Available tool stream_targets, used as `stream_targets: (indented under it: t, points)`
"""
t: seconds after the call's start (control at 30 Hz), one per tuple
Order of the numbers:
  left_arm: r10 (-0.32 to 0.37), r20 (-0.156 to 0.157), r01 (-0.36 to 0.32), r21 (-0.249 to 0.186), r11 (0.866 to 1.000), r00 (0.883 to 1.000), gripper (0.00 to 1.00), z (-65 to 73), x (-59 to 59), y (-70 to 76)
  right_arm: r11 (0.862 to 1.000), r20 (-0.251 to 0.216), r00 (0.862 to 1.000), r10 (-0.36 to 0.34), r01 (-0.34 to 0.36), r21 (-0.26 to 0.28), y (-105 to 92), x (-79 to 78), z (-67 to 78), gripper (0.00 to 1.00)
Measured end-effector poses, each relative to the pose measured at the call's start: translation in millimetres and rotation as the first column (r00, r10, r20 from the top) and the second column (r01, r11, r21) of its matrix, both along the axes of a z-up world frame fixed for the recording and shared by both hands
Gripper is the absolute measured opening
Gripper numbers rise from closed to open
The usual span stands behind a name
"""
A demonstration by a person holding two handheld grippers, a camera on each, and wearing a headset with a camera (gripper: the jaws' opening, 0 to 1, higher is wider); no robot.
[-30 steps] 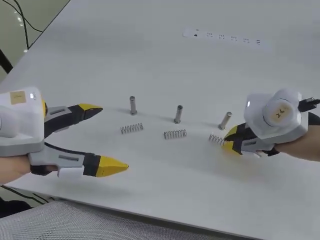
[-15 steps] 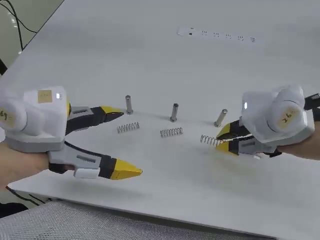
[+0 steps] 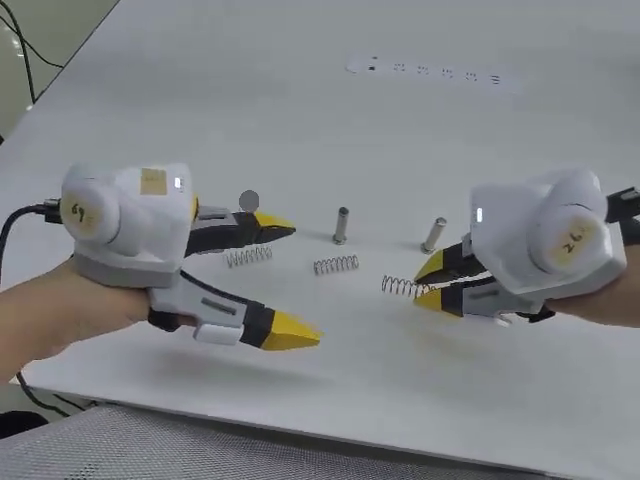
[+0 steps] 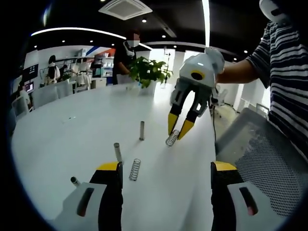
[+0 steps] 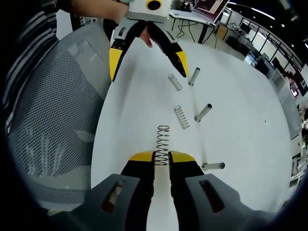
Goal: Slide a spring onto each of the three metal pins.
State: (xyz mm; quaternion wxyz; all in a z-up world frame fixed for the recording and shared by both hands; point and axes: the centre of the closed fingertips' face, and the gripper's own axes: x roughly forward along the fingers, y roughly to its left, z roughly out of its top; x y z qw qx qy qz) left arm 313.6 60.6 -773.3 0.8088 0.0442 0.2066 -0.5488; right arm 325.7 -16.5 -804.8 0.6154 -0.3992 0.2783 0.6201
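R gripper [image 3: 425, 283] is pinching the spring [image 3: 398, 287], carrying it further left than before; L gripper [image 3: 302, 284], spread wide, is moving in too.

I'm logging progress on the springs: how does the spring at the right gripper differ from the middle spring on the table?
The right-hand spring is pinched at one end by the right gripper; the middle spring lies free, untouched. The right-hand spring juts straight out from the jaws; the middle spring rests on the table beside the middle pin. Both are wire coils, neither on a pin.
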Motion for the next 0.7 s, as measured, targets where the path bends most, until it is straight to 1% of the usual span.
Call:
stream_targets:
  t: [0.13, 0.17, 0.23, 0.37, 0.47, 0.5, 0.57, 0.7]
  points:
    - [-0.024, 0.004, 0.024, -0.026, 0.999, 1.000, 0.69, 3.6, 4.3, -13.9, 1.000, 0.002, 1.000, 0.010, -0.010, 0.002, 2.8, -3.4, 2.5, 0.13]
    - [-0.034, 0.002, 0.034, -0.025, 0.999, 0.999, 0.68, 3.6, 3.9, -16.5, 1.000, 0.001, 1.000, 0.011, -0.011, 0.002, 3.1, -4.0, 3.0, 0.13]
    - [-0.056, 0.014, 0.057, -0.018, 0.998, 0.998, 0.63, 3.4, 3.2, -22.7, 1.000, 0.002, 1.000, 0.015, -0.015, 0.004, 3.8, -5.4, 4.4, 0.13]
    - [-0.087, 0.005, 0.087, -0.034, 0.996, 0.996, 0.55, 3.9, 1.7, -33.3, 1.000, -0.012, 1.000, 0.010, -0.010, 0.022, 6.5, -8.7, 8.0, 0.13]
    - [-0.096, 0.002, 0.096, -0.035, 0.995, 0.995, 0.50, 2.0, 0.0, -38.1, 1.000, -0.011, 1.000, 0.008, -0.008, 0.026, 8.4, -10.2, 9.3, 0.13]
    - [-0.096, 0.002, 0.096, -0.045, 0.994, 0.995, 0.49, 2.6, -0.4, -39.9, 1.000, -0.012, 1.000, 0.009, -0.009, 0.027, 9.3, -11.4, 9.7, 0.13]
    - [-0.100, -0.001, 0.100, -0.053, 0.994, 0.995, 0.48, 2.4, -1.1, -42.1, 1.000, -0.014, 1.000, 0.011, -0.011, 0.028, 10.9, -13.4, 10.3, 0.13]
    - [-0.113, 0.002, 0.113, -0.047, 0.992, 0.994, 0.45, 0.7, 0.4, -46.5, 0.999, -0.007, 0.999, 0.035, -0.035, 0.023, 14.7, -17.9, 13.6, 0.13]
